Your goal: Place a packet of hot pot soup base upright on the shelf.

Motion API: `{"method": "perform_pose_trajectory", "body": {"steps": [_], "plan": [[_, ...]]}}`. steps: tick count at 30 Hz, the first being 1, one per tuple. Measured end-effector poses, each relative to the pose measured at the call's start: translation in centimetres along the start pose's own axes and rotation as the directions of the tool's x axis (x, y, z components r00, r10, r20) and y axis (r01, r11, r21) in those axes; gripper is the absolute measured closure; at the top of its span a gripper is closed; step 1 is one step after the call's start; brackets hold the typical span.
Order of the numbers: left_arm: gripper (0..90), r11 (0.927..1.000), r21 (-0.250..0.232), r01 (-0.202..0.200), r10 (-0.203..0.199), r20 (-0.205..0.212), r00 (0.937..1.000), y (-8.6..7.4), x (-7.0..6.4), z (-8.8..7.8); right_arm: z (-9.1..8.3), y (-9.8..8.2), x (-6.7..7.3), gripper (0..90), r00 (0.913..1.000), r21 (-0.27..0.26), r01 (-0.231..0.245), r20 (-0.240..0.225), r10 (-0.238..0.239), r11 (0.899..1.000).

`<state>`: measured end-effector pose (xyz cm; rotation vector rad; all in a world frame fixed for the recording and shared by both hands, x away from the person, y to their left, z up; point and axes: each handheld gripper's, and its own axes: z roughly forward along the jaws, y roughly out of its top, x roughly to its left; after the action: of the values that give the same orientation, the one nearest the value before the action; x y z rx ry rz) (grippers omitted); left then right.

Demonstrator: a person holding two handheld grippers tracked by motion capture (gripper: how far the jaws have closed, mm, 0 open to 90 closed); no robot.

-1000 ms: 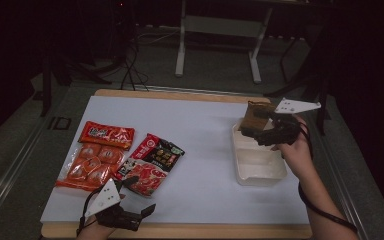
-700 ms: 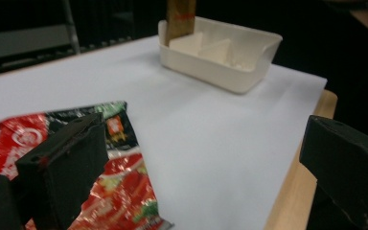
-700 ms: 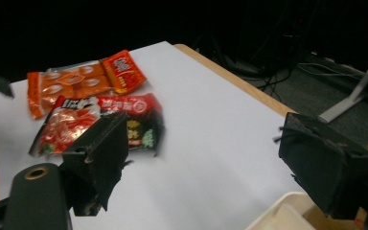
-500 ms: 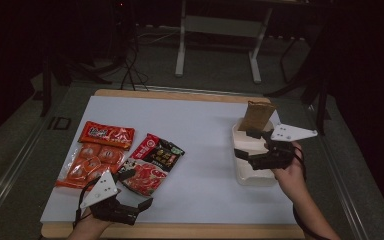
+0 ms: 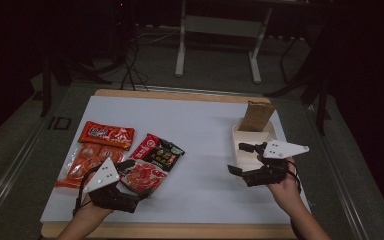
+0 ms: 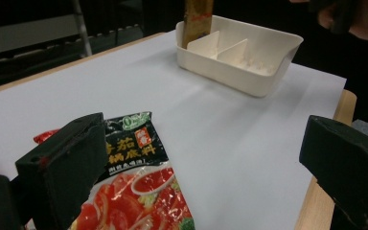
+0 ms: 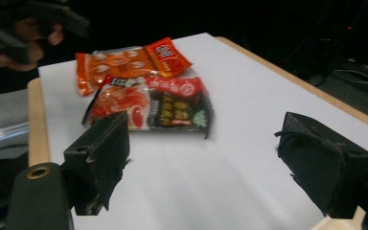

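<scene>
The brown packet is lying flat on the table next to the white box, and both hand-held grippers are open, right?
Not quite. The brown packet stands upright inside the white box, at its far end, as the high view shows. Both hand-held grippers, left and right, are open.

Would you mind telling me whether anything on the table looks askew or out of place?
Only mildly: the brown packet stands tilted in the far compartment of the white divided tray, leaning on its rim. The two sauce packets lie flat but crooked, and nothing looks spilled.
</scene>
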<state>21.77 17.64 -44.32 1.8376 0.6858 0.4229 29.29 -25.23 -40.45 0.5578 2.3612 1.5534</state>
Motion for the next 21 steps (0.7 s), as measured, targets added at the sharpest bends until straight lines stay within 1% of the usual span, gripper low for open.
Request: {"method": "perform_pose_trajectory", "body": {"steps": [2, 3, 5, 7, 10, 12, 13, 14, 16, 17, 18, 19, 20, 21], "plan": [[3.3, 0.9996, 0.025, -0.014, 0.015, -0.016, 0.9998, 0.3, 0.2, 0.3, -0.1, 0.0, 0.4, 16.9, 0.9997, -0.021, 0.010, -0.022, -0.011, 1.000], [3.3, 0.9994, 0.028, -0.020, 0.021, -0.024, 0.9995, 0.4, 0.2, 0.4, -0.2, 0.0, 0.5, 15.2, 0.9994, -0.026, 0.012, -0.033, -0.013, 1.000], [3.5, 0.9991, 0.040, -0.015, 0.016, -0.024, 0.9996, 0.6, 0.4, 0.7, -0.4, 0.1, 0.6, 15.0, 0.9989, -0.050, 0.019, -0.043, -0.021, 0.999], [3.5, 0.9980, 0.061, -0.016, 0.018, -0.031, 0.9994, 0.8, 0.7, 1.1, -0.5, 0.1, 0.7, 14.1, 0.9984, -0.057, 0.014, -0.054, -0.017, 0.998], [3.6, 0.9981, 0.060, -0.014, 0.017, -0.045, 0.9988, 1.1, 1.0, 1.4, -0.6, 0.1, 1.0, 13.7, 0.9992, -0.044, 0.016, -0.036, -0.017, 0.999], [3.6, 0.9975, 0.069, -0.014, 0.018, -0.057, 0.9982, 1.4, 1.3, 1.7, -0.7, -0.1, 1.4, 12.8, 0.9991, -0.053, -0.002, -0.042, 0.000, 0.999], [3.6, 0.9971, 0.075, -0.006, 0.010, -0.052, 0.9986, 1.6, 1.5, 1.9, -0.8, -0.1, 1.5, 12.8, 0.9993, -0.060, -0.003, -0.036, 0.001, 0.998], [3.6, 0.9966, 0.081, -0.009, 0.014, -0.060, 0.9981, 1.8, 1.7, 2.1, -0.8, -0.2, 1.6, 11.9, 0.9991, -0.066, -0.001, -0.042, -0.002, 0.998], [3.6, 0.9967, 0.081, 0.002, 0.003, -0.064, 0.9980, 2.1, 2.0, 2.5, -0.9, -0.2, 1.8, 11.5, 0.9999, -0.066, 0.013, -0.009, -0.013, 0.998], [3.6, 0.9964, 0.085, 0.004, 0.002, -0.073, 0.9973, 2.3, 2.2, 2.6, -0.9, -0.3, 1.9, 11.1, 0.9996, -0.063, 0.012, -0.027, -0.013, 0.998], [3.6, 0.9963, 0.085, 0.008, -0.002, -0.077, 0.9970, 2.4, 2.4, 2.8, -0.9, -0.3, 2.0, 11.1, 0.9996, -0.058, 0.014, -0.023, -0.016, 0.998], [3.6, 0.9961, 0.087, 0.011, -0.004, -0.084, 0.9965, 2.6, 2.7, 3.1, -0.8, -0.4, 2.1, 11.1, 0.9998, -0.055, 0.020, -0.005, -0.020, 0.998], [3.6, 0.9956, 0.093, 0.011, -0.003, -0.090, 0.9959, 2.7, 2.8, 3.2, -0.7, -0.5, 2.1, 11.1, 0.9996, -0.051, 0.019, -0.020, -0.020, 0.999], [3.6, 0.9955, 0.094, 0.011, -0.003, -0.090, 0.9959, 2.7, 3.0, 3.4, -0.6, -0.5, 2.2, 11.1, 0.9997, -0.049, 0.020, -0.013, -0.021, 0.999]]}}
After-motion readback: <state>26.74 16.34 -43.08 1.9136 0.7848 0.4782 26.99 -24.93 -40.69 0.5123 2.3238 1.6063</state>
